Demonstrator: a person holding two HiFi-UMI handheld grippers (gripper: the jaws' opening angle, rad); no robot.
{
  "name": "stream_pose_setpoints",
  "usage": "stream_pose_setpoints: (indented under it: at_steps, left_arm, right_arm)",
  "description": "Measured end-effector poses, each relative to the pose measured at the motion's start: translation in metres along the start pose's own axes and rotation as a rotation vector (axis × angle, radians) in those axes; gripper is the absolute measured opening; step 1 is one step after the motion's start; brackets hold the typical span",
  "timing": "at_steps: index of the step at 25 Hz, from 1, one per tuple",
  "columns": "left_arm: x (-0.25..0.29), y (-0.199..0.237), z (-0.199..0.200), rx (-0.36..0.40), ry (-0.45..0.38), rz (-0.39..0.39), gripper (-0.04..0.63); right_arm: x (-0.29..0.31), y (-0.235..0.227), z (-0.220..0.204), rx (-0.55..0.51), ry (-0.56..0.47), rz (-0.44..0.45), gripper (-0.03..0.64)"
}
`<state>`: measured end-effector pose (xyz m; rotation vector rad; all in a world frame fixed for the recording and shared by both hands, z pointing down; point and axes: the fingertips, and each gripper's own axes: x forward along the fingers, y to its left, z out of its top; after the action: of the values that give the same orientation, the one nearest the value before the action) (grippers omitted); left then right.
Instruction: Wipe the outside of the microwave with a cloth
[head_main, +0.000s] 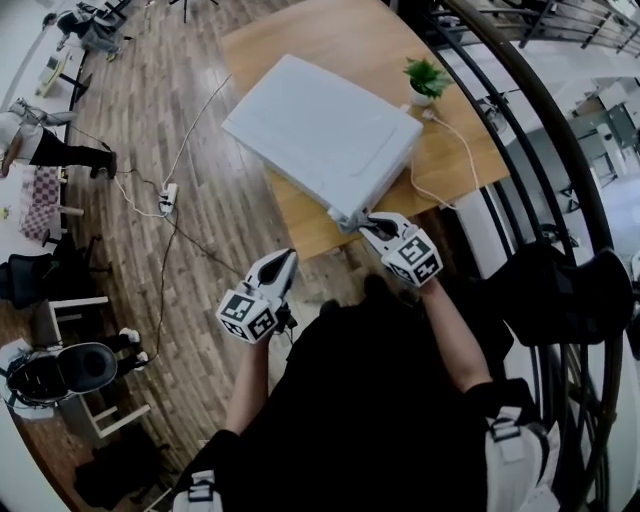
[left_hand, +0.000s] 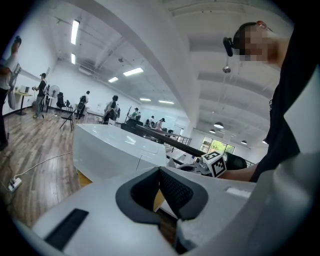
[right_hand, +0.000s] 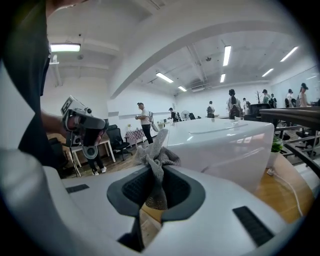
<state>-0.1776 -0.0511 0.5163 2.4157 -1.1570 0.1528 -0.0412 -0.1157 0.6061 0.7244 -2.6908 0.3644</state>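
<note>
The white microwave (head_main: 320, 130) stands on a wooden table (head_main: 350, 40). My right gripper (head_main: 368, 222) is at its near corner, shut on a grey cloth (right_hand: 156, 155) that bunches up past the jaws (right_hand: 155, 172) just short of the microwave's side (right_hand: 220, 145). In the head view the cloth (head_main: 350, 222) shows as a small grey wad at that corner. My left gripper (head_main: 285, 262) hangs lower and to the left, off the table edge, away from the microwave (left_hand: 110, 150). Its jaws (left_hand: 160, 172) are shut with nothing between them.
A small potted plant (head_main: 427, 78) stands behind the microwave's right side, and a white cable (head_main: 460, 140) runs across the table there. A dark curved railing (head_main: 560, 150) passes to the right. A power strip (head_main: 168, 197) and cords lie on the wood floor at left.
</note>
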Motion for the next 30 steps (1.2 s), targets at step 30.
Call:
stream_pose_setpoints:
  at_steps: [30]
  left_arm:
    - [0.046,-0.017,0.008,-0.011,-0.001,0.044,0.002]
  right_arm:
    - [0.002,-0.037,0.001,-0.047,-0.006,0.081,0.047]
